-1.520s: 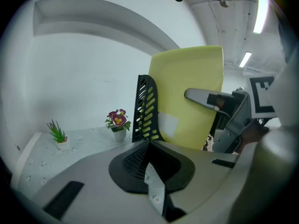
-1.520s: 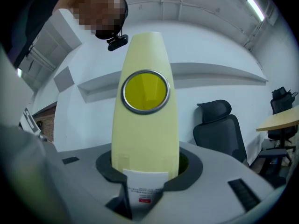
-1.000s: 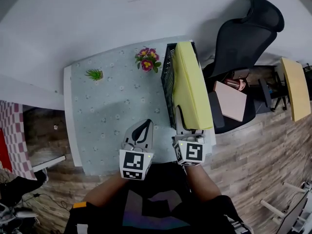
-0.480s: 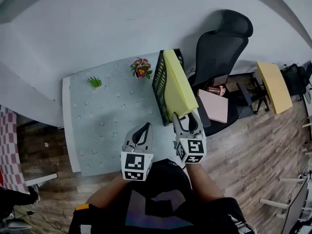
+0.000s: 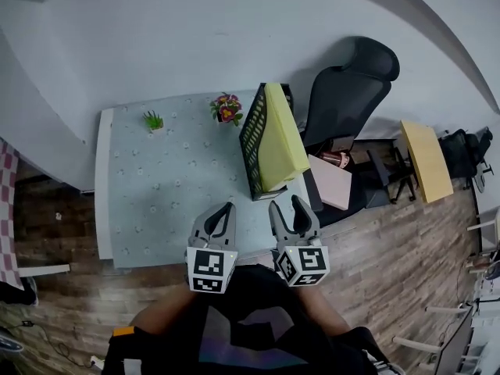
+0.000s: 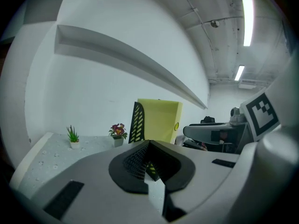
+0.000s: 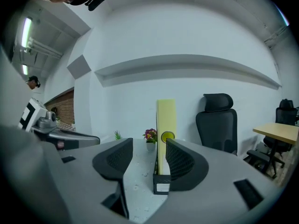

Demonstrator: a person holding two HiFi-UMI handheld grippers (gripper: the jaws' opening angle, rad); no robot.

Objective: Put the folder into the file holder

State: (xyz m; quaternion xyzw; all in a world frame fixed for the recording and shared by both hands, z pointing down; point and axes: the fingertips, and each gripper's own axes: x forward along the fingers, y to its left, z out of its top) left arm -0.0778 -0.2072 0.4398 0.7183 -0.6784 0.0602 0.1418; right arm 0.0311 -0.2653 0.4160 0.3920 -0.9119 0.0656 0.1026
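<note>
Folder [image 5: 281,137] upright, spine toward right tool [image 5: 285,203]

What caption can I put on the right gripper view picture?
Right gripper, jaws just opened and empty, facing the folder standing in the file holder.

We see a table [image 5: 141,209] under a pale cloth dotted with small flowers. Along its far edge, a small green plant [image 5: 153,120] stands near the left corner and a pot of pink and yellow flowers [image 5: 226,108] sits further right. Past the right edge, a black office chair [image 5: 348,84] holds a flat pink box [image 5: 332,182]. A wooden desk [image 5: 426,160] stands beyond on plank flooring [image 5: 391,272].
</note>
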